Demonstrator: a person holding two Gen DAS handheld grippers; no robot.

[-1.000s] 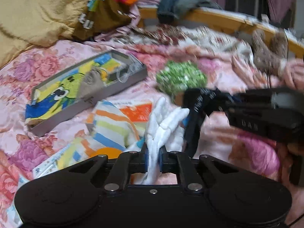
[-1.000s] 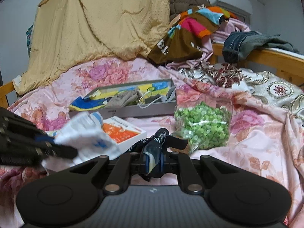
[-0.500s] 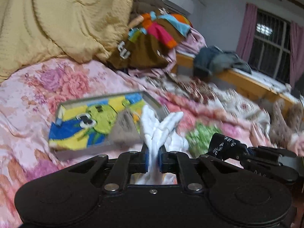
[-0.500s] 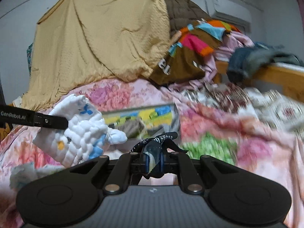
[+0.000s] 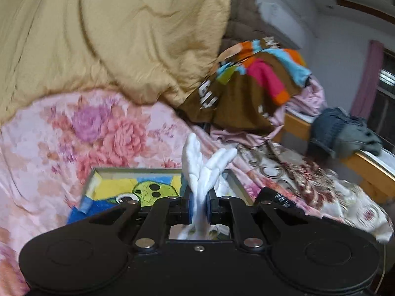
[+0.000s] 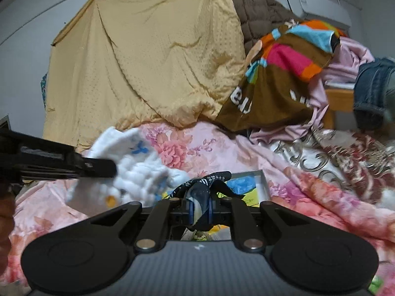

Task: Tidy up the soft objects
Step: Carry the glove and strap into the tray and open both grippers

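Left gripper (image 5: 199, 208): jaws clamped on white ribbed fabric, pointing toward 12 o'clock.
Right gripper (image 6: 199, 208): jaws clamped on dark printed fabric, also toward 12 o'clock.

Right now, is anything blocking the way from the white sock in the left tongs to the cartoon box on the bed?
Nothing visible does. The white sock hangs clamped in the left tongs, above the open box; part of the box is hidden.

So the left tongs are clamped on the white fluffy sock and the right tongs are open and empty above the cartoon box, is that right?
Not quite. The right tongs are not open and empty: the right wrist view shows them shut on a black sock with white lettering. The rest holds: the left tongs grip the white fluffy sock above the cartoon box.
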